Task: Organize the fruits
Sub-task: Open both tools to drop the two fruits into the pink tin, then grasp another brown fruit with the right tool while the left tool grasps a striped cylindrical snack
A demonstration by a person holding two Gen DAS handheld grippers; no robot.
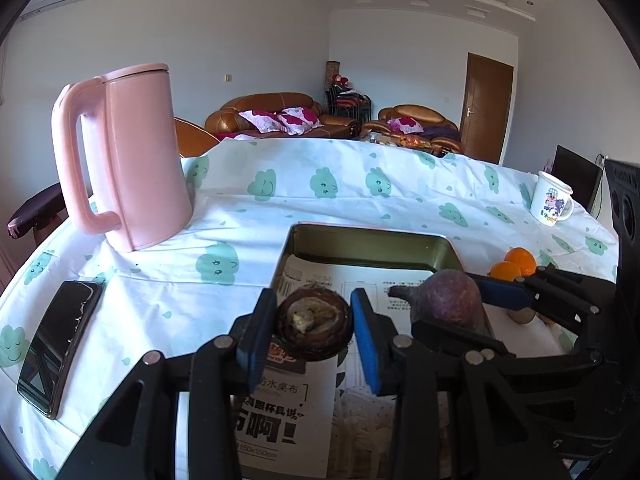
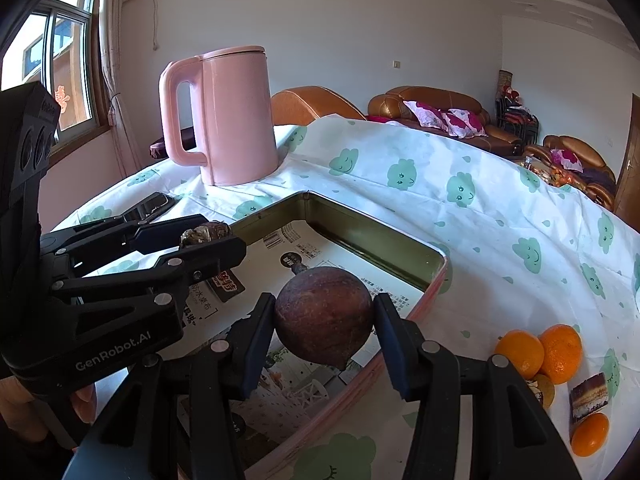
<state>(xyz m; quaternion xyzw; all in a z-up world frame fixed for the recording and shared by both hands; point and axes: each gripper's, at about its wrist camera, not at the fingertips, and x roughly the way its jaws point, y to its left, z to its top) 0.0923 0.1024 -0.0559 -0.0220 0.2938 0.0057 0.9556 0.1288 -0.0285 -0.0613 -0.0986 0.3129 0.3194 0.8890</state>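
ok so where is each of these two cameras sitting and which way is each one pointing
Left wrist view: on the left hand-held gripper, looking down along its fingers over the tin tray; it is clamped on a halved dark fruit, and the right hand-held gripper enters from the right.
Right wrist view: on the right hand-held gripper, aimed at the tray, gripping a round purple fruit; the left hand-held gripper shows at left.
Shared: tray, pink kettle, oranges.
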